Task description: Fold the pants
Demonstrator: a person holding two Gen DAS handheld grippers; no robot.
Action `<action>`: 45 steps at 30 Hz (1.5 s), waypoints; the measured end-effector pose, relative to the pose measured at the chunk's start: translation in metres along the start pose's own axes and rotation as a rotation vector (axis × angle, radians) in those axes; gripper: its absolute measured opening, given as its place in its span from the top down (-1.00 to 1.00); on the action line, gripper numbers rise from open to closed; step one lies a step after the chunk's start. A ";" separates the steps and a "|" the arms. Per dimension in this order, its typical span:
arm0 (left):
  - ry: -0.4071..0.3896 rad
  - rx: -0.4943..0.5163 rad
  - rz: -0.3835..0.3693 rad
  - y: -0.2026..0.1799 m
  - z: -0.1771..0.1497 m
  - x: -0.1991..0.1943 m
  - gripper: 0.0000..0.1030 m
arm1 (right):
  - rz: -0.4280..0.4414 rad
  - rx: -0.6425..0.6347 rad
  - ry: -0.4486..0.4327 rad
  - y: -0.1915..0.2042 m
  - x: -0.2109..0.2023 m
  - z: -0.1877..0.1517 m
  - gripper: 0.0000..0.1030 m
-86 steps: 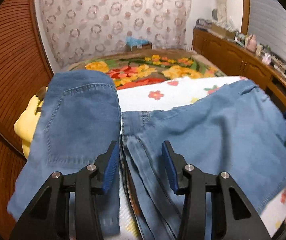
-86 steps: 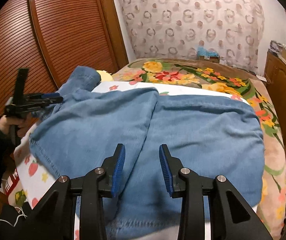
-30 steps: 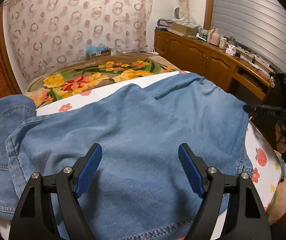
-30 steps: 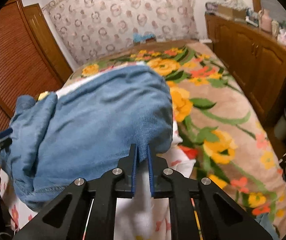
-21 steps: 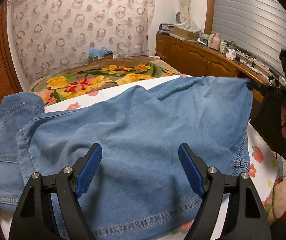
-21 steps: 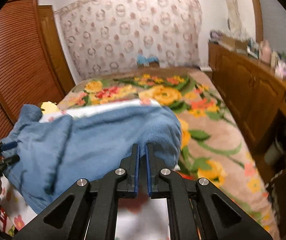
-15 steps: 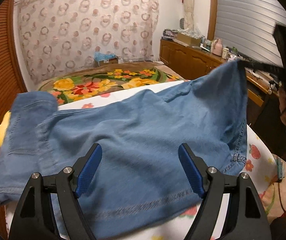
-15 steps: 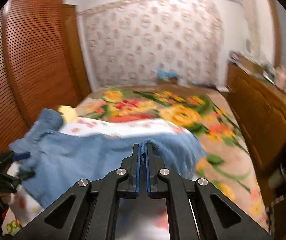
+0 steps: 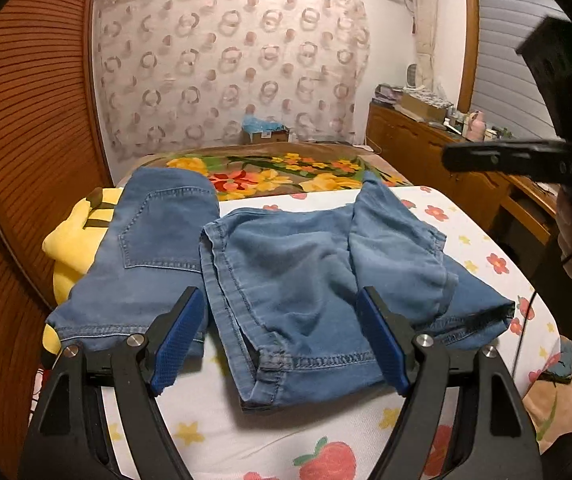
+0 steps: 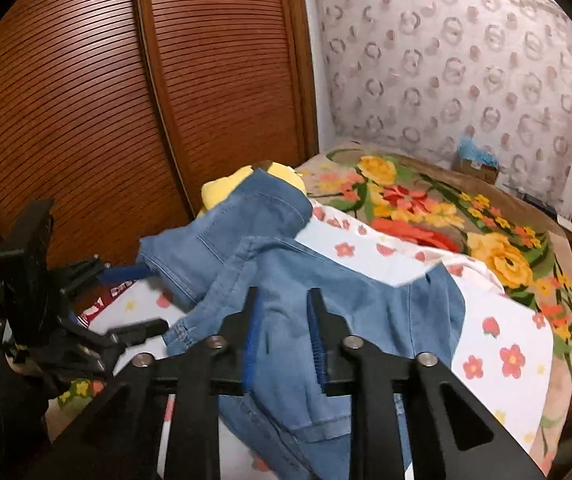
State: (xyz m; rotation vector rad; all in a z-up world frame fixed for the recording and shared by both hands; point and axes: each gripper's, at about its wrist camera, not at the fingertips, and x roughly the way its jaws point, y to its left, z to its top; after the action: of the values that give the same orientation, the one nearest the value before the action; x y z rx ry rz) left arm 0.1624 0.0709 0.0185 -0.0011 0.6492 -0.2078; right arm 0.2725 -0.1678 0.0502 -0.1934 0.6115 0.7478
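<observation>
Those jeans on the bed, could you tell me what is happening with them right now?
A person holding a gripper in each hand is folding the blue jeans, which lie on a flower-print sheet on the bed. The legs are doubled over the seat, loosely and rumpled, with the waist end draped on a yellow plush toy. The left gripper hovers open over the near hem. The right gripper is open above the cloth, gripping nothing.
</observation>
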 end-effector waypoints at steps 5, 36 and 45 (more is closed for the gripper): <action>0.017 0.025 -0.042 -0.016 0.001 0.014 -0.54 | -0.090 0.034 0.017 -0.017 -0.009 -0.015 0.41; 0.016 0.131 -0.062 -0.073 0.045 0.030 0.85 | -0.090 0.112 0.103 0.000 0.003 -0.069 0.40; 0.075 0.031 0.024 -0.010 0.014 0.027 0.85 | -0.047 0.105 0.139 -0.012 0.021 -0.070 0.40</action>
State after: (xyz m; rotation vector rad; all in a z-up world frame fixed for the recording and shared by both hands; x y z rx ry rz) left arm 0.1900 0.0553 0.0139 0.0446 0.7205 -0.1953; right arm 0.2610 -0.1902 -0.0198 -0.1636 0.7742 0.6582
